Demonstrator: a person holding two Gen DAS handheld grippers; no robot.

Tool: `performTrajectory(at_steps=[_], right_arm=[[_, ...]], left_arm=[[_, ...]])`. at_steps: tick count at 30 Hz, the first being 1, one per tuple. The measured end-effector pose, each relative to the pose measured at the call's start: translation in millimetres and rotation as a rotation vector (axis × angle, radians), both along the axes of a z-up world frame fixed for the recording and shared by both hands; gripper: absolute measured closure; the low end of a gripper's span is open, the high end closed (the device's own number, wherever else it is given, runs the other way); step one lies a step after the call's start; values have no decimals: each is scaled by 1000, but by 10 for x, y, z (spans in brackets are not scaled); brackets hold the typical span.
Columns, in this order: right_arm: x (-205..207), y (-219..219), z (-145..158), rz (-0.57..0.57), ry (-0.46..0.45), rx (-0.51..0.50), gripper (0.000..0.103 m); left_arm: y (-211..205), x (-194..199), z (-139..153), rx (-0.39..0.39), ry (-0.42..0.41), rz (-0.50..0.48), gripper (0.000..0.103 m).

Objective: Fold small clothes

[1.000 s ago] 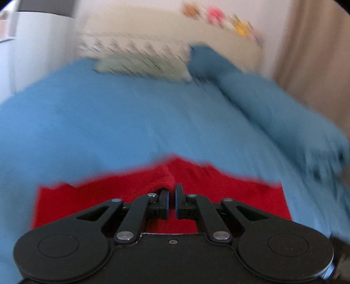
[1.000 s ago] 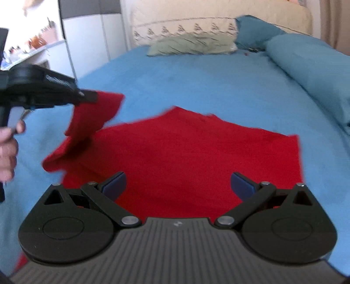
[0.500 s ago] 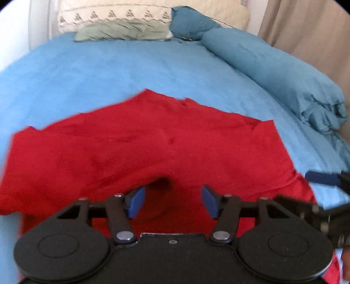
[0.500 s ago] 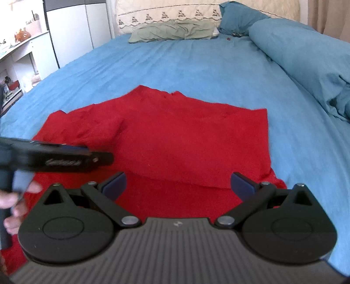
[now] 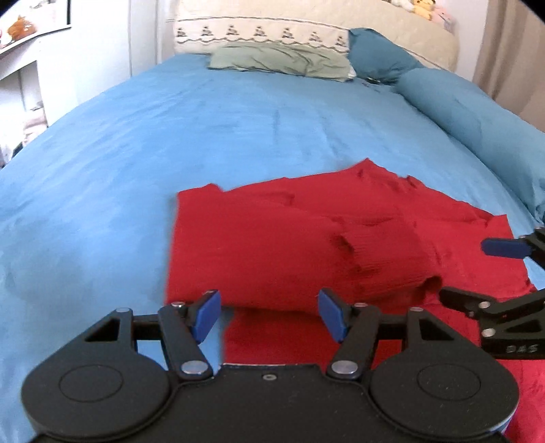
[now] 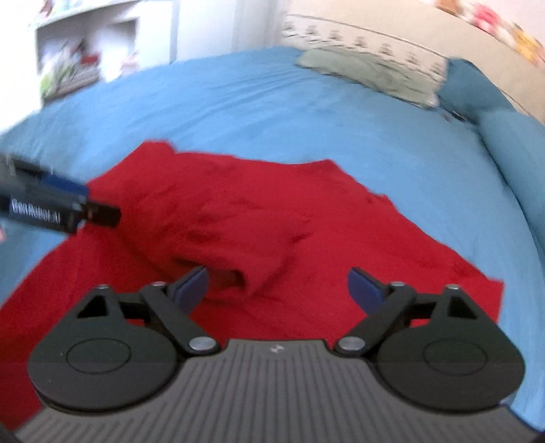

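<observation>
With sleeve (image 5: 381, 259) folded over red top (image 6: 306, 238) — both tongs apparently empty.

Blue bedsheet (image 5: 170, 143) w/ green pillow (image 5: 279, 61), teal duvet roll (image 5: 477, 116) at right.

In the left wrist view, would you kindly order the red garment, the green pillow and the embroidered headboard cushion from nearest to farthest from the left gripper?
1. Red garment, directly ahead of the left gripper.
2. Green pillow, far end of the bed.
3. Embroidered headboard cushion, just behind the pillow.
</observation>
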State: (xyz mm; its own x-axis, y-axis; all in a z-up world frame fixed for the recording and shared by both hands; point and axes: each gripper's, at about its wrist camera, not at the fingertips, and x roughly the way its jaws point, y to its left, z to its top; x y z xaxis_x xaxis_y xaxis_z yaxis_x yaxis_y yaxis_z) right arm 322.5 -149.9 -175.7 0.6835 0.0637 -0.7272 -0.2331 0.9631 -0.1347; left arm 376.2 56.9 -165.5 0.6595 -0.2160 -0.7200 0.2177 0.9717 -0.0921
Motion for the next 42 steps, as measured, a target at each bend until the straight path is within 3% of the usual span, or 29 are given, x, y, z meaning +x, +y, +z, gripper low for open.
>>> performTrajectory(at_steps=[14,16,18,21,25,29,33,37,42], right_arm=[[229,782,-490,214,0,-346,33],[223,847,-521,241,-17,-379,40],[211,891,-539,262,-23,-393,60],[242,912,-570,269,-22,-406,78],[303,726,-395,190,-42,-311,81],[432,328,-69,39,-104,-215,82],[533,-61,156,-76,-194,-267,82],[557,-441,285,-175,-223,-258,82],[500,-939,133,-333,-195,-276,82]], left_arm=[[299,-79,-100,-23,12,41,35],[320,-88,-112,-26,12,42,35],[310,-97,-132,-19,10,40,35],[300,-101,-158,-7,15,37,35],[308,-97,-148,-3,16,31,35],[279,-45,-167,22,17,19,35],[221,18,-266,61,30,21,35],[193,35,-313,86,20,29,35],[144,94,-332,108,10,27,35]])
